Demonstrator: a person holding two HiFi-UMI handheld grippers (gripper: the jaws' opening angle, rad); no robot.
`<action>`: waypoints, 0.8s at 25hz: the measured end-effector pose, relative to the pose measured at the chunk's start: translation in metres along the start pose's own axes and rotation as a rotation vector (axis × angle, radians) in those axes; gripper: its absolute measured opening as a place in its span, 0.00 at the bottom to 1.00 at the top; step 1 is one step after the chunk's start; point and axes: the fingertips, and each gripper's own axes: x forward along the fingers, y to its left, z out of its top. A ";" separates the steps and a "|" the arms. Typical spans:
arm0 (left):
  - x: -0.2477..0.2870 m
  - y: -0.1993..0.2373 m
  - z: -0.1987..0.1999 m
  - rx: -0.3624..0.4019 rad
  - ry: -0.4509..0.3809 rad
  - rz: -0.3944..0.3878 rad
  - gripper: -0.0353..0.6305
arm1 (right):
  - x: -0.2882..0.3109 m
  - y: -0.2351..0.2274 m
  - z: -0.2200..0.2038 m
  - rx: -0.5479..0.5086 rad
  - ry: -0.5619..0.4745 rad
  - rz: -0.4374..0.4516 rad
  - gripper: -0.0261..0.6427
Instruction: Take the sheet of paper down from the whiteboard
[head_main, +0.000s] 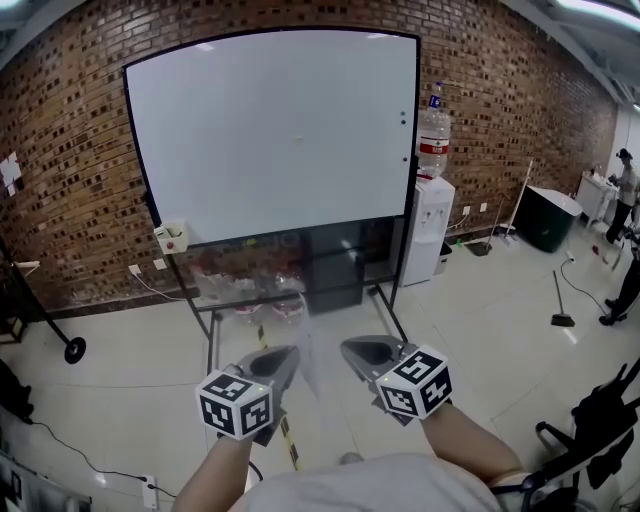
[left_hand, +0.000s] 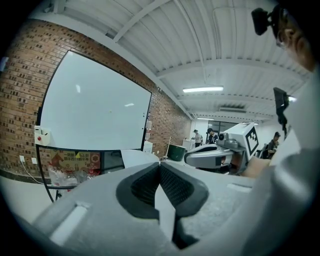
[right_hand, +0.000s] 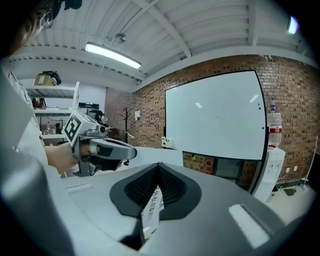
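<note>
Between the left gripper and the right gripper, the sheet of paper spans side to side, each gripper clamped on one edge of it. Whiteboard stands bare, well apart ahead. Judgement: the sheet is off the board, both hands equally near.

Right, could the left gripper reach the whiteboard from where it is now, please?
Probably not yet: the whiteboard stands well off across the floor, and the left gripper is shut on the sheet of paper, shared with the right gripper.
</note>
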 end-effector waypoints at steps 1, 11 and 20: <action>-0.002 0.003 -0.002 0.006 -0.002 -0.005 0.06 | 0.004 0.002 -0.001 -0.001 -0.003 -0.005 0.04; -0.014 -0.034 0.017 0.000 0.008 0.020 0.06 | -0.032 0.009 0.014 0.008 0.012 0.022 0.04; -0.007 -0.007 0.004 0.021 0.010 0.014 0.06 | -0.004 0.003 0.002 -0.001 0.000 0.008 0.04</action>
